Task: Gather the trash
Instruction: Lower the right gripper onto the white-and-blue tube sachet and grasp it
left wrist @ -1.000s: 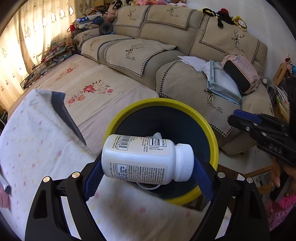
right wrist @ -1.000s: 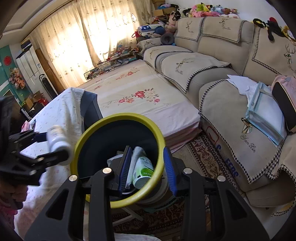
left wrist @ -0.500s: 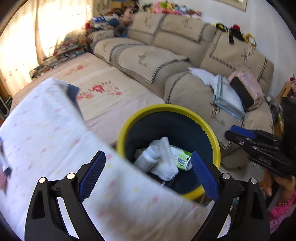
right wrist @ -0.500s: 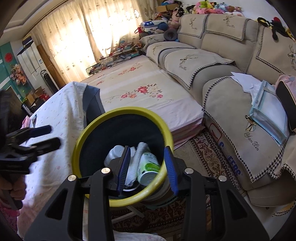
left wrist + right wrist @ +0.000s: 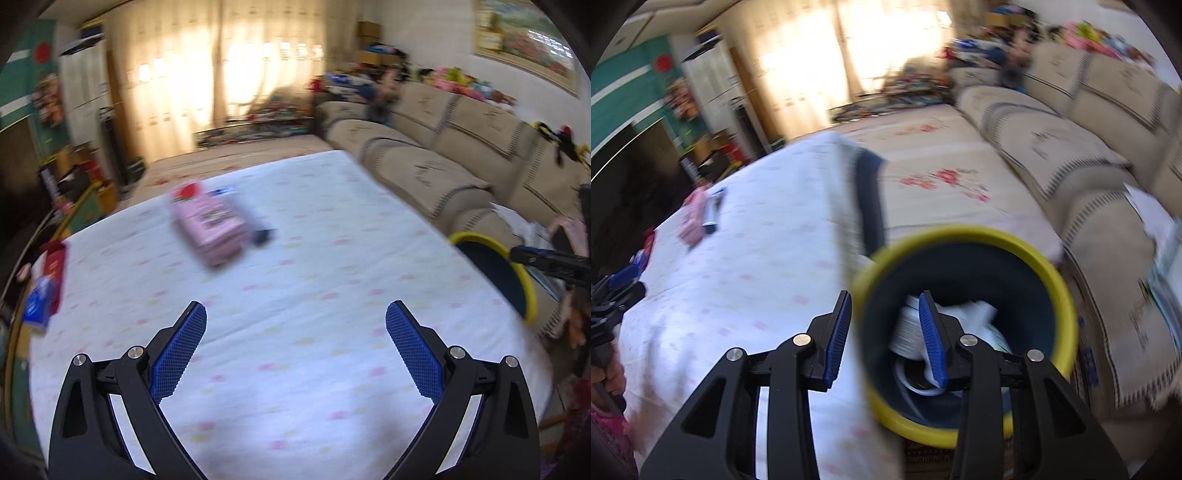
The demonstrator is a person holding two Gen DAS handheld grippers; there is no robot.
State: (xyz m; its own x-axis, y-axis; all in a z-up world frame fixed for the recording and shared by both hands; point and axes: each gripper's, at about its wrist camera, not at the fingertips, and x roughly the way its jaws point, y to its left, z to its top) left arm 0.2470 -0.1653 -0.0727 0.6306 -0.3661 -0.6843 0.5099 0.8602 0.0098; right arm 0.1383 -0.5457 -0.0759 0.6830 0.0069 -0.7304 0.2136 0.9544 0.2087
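Over table [image 5: 295,295]: left gripper [image 5: 295,347] empty | right view: bin [image 5: 1067,295] contents

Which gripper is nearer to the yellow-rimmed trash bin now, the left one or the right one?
Right. The right gripper straddles the near rim of the yellow-rimmed trash bin, one finger inside and one outside. The left gripper hangs open over the tablecloth, with the bin far to its right.
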